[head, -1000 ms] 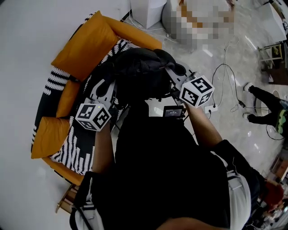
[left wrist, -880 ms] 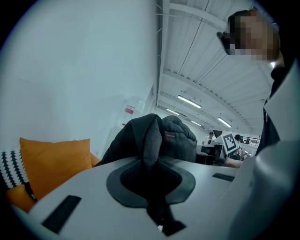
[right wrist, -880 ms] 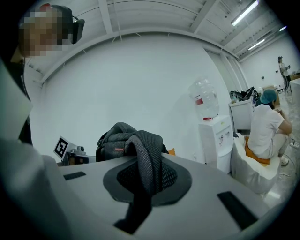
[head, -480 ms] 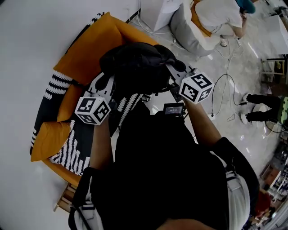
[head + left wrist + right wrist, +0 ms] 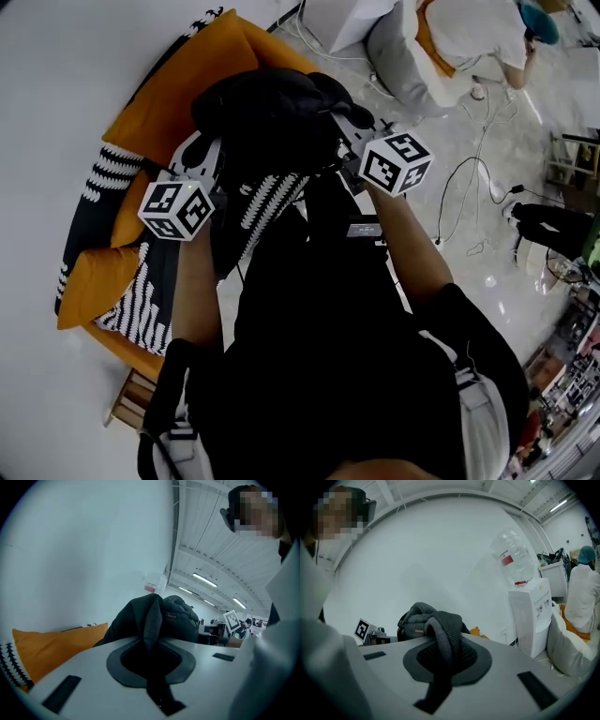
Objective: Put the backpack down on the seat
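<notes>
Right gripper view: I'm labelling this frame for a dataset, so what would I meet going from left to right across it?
marker cube → backpack → orange cushion → water dispenser → person in a white coat

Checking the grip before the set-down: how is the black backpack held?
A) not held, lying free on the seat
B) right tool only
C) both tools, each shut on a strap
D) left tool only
C: the left tool and the right tool each clamp a strap of the backpack.
</notes>
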`<state>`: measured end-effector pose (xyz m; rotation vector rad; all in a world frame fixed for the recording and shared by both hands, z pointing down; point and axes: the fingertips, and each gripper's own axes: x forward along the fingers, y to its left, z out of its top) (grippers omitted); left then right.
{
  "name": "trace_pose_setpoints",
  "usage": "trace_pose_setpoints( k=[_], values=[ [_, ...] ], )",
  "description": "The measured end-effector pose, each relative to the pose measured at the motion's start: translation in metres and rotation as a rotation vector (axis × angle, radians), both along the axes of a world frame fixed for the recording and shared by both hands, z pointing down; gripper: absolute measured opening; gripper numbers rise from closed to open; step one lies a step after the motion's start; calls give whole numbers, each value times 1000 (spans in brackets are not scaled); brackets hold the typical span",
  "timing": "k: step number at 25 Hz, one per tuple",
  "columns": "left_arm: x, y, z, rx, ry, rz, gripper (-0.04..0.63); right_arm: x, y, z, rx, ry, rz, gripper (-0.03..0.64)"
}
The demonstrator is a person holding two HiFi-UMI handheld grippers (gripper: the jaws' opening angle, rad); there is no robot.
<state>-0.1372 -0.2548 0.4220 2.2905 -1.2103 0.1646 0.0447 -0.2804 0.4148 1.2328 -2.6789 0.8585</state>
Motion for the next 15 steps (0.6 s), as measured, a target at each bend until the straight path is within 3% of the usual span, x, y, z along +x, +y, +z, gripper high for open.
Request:
trace_pose_setpoints(
  k=[15],
  values=[
    [-21, -64, 97, -133, -43, -140, 37, -24, -78, 97, -114, 40, -67, 46]
  ],
)
